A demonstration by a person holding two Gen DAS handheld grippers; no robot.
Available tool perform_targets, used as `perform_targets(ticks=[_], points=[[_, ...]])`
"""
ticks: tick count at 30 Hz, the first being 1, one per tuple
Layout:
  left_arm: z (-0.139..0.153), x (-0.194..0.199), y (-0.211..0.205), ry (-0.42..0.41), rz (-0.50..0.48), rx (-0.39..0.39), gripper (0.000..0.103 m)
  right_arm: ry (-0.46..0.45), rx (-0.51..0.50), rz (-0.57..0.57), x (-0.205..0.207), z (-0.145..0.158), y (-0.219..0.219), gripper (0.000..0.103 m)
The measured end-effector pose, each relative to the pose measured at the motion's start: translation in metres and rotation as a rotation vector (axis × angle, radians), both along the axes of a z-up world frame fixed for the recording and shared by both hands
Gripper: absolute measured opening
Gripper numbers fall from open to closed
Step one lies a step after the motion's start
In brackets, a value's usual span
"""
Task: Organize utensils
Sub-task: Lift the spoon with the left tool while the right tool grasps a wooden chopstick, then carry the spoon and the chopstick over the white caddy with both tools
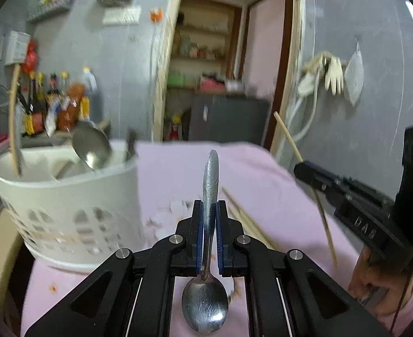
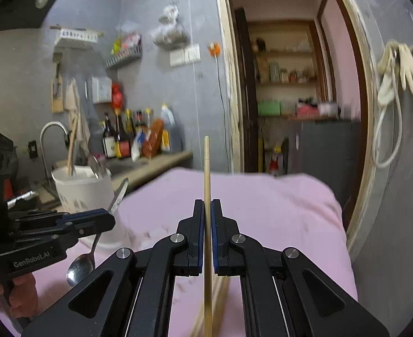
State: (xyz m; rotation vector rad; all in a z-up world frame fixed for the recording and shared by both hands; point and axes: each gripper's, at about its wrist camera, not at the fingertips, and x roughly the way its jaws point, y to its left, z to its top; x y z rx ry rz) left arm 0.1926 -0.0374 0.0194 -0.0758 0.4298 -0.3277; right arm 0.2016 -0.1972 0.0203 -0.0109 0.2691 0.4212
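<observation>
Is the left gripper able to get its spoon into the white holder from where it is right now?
Probably yes. The left gripper grips the spoon, and the white holder stands just to its left, top open with room among the utensils inside.

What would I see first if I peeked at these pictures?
First, the shiny spoon pinched in the left gripper, bowl end toward the camera, over the pink cloth. Then the chopstick standing straight up in the right gripper. At the left sits a white holder with utensils sticking out.
</observation>
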Motion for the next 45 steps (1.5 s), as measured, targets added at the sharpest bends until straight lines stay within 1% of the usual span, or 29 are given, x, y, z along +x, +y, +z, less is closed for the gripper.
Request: perform_targets(ticks=[5, 10, 14, 19, 25, 29, 32, 35, 37, 40, 45], points=[[0.03, -0.01, 0.023, -0.086, 0.041, -0.059, 0.006, -0.109, 0.061, 0.021, -0.008, 0.021, 0.014, 0.003], [0.068, -0.004, 0.058, -0.154, 0.093, -0.132, 0.006, -0.199, 0.138, 0.06, -0.003, 0.046, 0.039, 0.003], [0.092, 0.003, 0.093, -0.198, 0.145, -0.178, 0.006, -0.243, 0.215, 0.108, 0.007, 0.065, 0.066, 0.003], [0.106, 0.017, 0.141, -0.218, 0.209, -0.224, 0.006, -0.254, 0.319, 0.177, 0.021, 0.08, 0.103, 0.003], [0.097, 0.031, 0.186, -0.227, 0.292, -0.254, 0.006, -0.265, 0.358, 0.216, 0.035, 0.076, 0.141, 0.003], [0.084, 0.037, 0.202, -0.234, 0.343, -0.283, 0.006, -0.279, 0.365, 0.207, 0.042, 0.068, 0.149, 0.003], [0.076, 0.04, 0.208, -0.242, 0.368, -0.303, 0.006, -0.289, 0.366, 0.196, 0.045, 0.062, 0.151, 0.003], [0.069, 0.039, 0.208, -0.264, 0.394, -0.295, 0.006, -0.296, 0.359, 0.176, 0.048, 0.056, 0.153, 0.003], [0.065, 0.04, 0.207, -0.268, 0.408, -0.287, 0.006, -0.31, 0.331, 0.146, 0.048, 0.051, 0.156, 0.003], [0.057, 0.039, 0.202, -0.272, 0.428, -0.286, 0.006, -0.32, 0.299, 0.131, 0.048, 0.045, 0.159, 0.003], [0.047, 0.038, 0.196, -0.283, 0.447, -0.254, 0.006, -0.325, 0.241, 0.13, 0.044, 0.037, 0.164, 0.003]])
